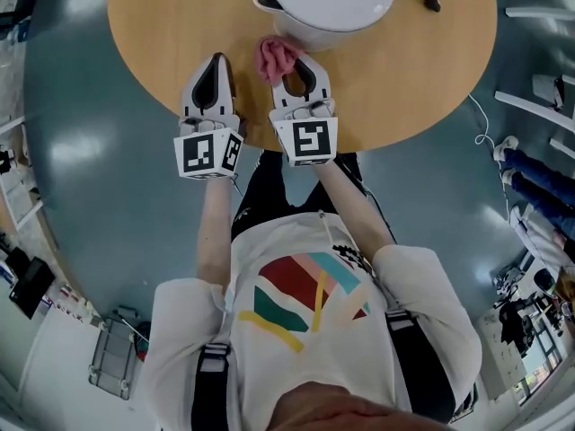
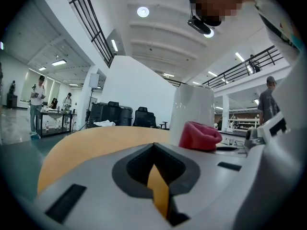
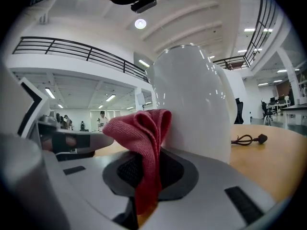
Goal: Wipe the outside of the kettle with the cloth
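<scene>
Wooden round table, teal floor | right gripper clamps red cloth | left gripper closed

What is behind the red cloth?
The white kettle stands right behind the red cloth, on the round table. The cloth, pinched in the right gripper, covers a patch of the kettle's lower side, so that patch cannot be seen.

Bright, even light from ceiling lamps (fisheye bending at edges); soft shadows, foreground blurred.
</scene>
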Demonstrator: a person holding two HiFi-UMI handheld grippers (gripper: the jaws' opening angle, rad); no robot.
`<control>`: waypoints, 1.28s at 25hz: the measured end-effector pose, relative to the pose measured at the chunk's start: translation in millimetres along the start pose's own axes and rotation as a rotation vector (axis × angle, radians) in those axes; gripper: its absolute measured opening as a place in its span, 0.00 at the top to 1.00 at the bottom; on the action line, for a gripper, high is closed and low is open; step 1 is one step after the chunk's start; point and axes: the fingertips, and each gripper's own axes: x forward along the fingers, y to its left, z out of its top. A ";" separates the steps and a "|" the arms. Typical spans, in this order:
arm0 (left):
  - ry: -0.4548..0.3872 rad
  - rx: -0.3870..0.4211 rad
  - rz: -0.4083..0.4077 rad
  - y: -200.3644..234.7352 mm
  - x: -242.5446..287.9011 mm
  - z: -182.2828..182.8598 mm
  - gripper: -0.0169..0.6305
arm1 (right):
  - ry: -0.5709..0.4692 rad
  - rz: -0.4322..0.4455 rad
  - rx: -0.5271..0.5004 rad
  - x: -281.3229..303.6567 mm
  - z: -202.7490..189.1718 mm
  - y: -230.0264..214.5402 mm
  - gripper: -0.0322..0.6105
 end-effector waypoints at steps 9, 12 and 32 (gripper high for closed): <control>0.023 0.018 -0.054 27.6 19.6 -6.8 0.91 | -0.141 -0.115 -0.021 29.3 8.7 3.7 0.88; 0.031 0.013 -0.071 27.2 24.4 -7.4 0.91 | -0.137 -0.121 -0.022 29.4 10.8 3.3 0.88; 0.040 -0.060 -0.068 -66.6 32.0 -27.7 0.91 | -0.111 -0.071 0.026 -46.1 8.5 -76.7 0.88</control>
